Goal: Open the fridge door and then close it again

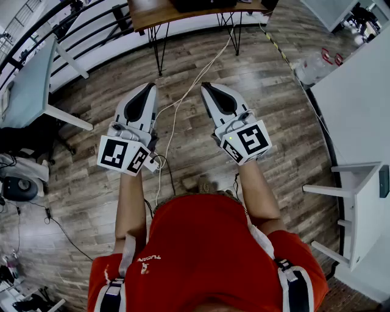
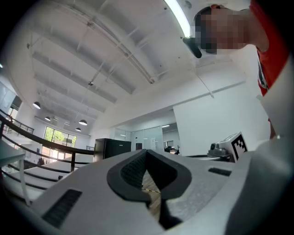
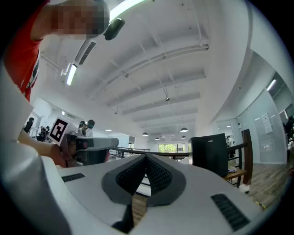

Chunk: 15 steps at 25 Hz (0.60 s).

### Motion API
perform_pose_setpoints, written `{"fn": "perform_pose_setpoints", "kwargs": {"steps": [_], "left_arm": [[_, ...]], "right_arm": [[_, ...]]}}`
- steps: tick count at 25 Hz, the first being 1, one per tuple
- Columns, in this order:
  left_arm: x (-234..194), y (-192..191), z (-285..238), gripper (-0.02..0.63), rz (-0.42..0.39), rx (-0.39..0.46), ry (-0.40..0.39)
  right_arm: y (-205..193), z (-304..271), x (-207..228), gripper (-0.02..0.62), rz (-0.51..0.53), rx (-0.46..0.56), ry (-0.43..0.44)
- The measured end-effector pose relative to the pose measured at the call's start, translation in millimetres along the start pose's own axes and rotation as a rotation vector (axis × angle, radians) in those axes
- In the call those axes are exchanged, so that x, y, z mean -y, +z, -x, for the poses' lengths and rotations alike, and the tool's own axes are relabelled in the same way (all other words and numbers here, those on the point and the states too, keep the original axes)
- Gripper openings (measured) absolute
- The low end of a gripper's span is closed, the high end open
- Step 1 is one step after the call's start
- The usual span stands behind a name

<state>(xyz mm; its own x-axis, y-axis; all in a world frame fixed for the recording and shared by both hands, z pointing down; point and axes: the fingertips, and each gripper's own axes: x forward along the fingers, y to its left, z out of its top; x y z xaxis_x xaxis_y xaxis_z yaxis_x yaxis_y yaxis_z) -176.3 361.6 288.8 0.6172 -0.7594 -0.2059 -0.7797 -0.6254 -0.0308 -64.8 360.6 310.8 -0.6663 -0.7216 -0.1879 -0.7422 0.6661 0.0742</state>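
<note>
A black box-shaped fridge (image 2: pixel 112 148) stands far ahead, with its door shut; in the right gripper view the fridge (image 3: pixel 209 153) rests on a wooden table. In the head view only its base (image 1: pixel 195 5) shows at the top edge, on that table (image 1: pixel 152 12). My left gripper (image 1: pixel 149 89) and right gripper (image 1: pixel 206 87) are held side by side over the wooden floor, well short of the table. Both are shut, with nothing between the jaws. The left tip (image 2: pixel 146 151) and the right tip (image 3: pixel 147 157) each point slightly upward.
A white cable (image 1: pixel 177 116) trails across the floor between the grippers. A white table (image 1: pixel 30 85) stands at the left and a white counter (image 1: pixel 359 103) at the right. A dark railing (image 1: pixel 79 30) runs along the back left. A water jug (image 1: pixel 314 67) sits near the counter.
</note>
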Motion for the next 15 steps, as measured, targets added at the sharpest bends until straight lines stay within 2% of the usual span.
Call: {"fn": "perform_pose_setpoints", "kwargs": {"steps": [15], "left_arm": [[12.7,-15.9,-42.4,0.009,-0.005,-0.012,0.038]], "right_arm": [[-6.0,12.7,47.1,0.025,-0.036,0.032,0.033]]}}
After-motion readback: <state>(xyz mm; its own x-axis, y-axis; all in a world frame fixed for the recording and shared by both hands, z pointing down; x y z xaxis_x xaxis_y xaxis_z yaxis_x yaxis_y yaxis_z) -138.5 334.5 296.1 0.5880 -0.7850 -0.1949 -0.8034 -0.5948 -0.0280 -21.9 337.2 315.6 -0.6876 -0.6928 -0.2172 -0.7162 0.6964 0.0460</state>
